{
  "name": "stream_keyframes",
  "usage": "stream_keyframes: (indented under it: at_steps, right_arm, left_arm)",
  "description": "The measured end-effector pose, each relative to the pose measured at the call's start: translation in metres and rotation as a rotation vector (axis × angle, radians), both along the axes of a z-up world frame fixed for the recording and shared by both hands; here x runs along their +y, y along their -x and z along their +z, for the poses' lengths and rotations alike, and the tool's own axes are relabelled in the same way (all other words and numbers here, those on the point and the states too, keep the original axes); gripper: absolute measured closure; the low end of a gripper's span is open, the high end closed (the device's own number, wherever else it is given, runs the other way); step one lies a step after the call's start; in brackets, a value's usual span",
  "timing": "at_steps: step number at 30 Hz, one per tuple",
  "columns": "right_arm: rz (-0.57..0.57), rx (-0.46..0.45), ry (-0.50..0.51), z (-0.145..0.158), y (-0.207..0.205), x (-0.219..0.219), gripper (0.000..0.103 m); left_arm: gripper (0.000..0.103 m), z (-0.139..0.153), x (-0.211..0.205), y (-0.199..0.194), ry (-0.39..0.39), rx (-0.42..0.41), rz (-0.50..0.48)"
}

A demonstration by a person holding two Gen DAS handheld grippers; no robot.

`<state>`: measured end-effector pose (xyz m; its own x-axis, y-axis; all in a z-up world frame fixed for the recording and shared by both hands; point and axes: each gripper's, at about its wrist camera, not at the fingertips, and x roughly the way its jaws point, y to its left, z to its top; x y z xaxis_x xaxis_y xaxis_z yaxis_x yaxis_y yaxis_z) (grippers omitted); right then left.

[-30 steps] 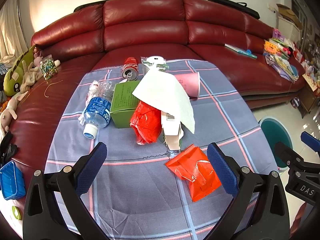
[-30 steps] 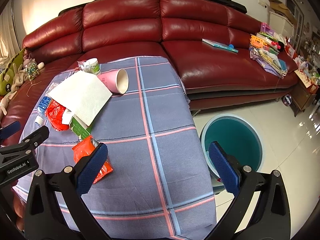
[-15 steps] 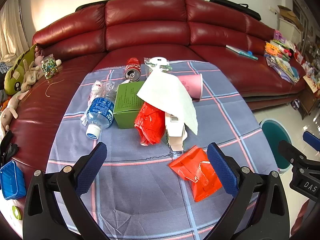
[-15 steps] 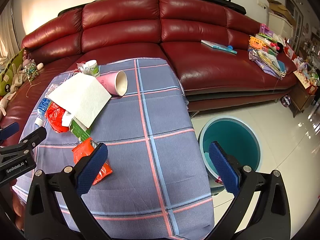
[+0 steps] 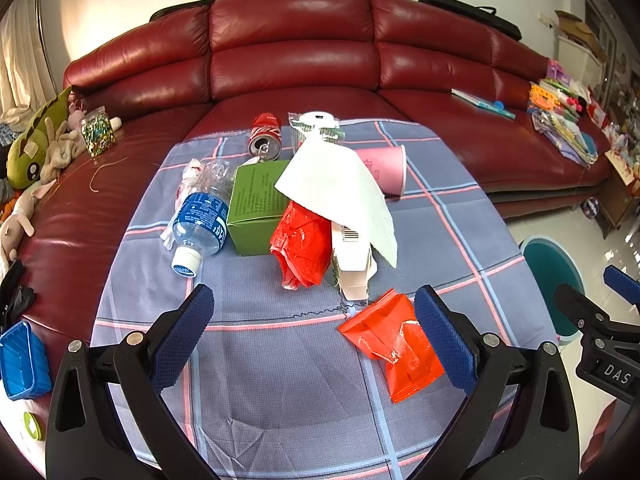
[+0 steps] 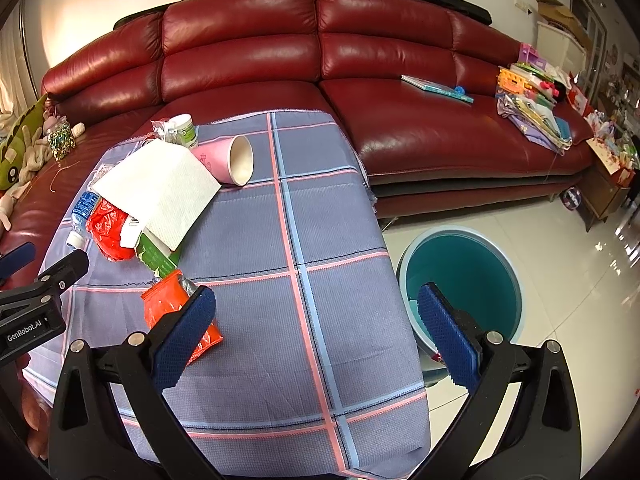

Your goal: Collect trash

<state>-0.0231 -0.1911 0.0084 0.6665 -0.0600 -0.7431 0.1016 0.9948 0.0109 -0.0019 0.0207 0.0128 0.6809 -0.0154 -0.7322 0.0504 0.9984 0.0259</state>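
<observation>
Plaid tablecloth (image 5: 280, 360) before a red leather sofa (image 5: 292, 52), strewn with trash. Soda can (image 5: 265, 141) seen only from left wrist; teal bin (image 6: 460, 280) interior only from right. Water bottle (image 5: 200, 224) lying cap toward camera. Left gripper (image 5: 314, 334) and right gripper (image 6: 316, 328) both spread wide, empty.

Bright, sharp fisheye views, edges bowed and vignetted; glare on sofa (image 5: 288, 52) leather.
</observation>
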Motion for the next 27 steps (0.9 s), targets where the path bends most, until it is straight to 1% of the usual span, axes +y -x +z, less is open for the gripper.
stream_keyframes:
  at_steps: [27]
  right_arm:
    - [-0.005, 0.015, -0.003, -0.007, -0.0005, 0.0042, 0.006]
  left_arm:
    - [0.003, -0.0029, 0.0009, 0.0001, 0.001, 0.002, -0.002]
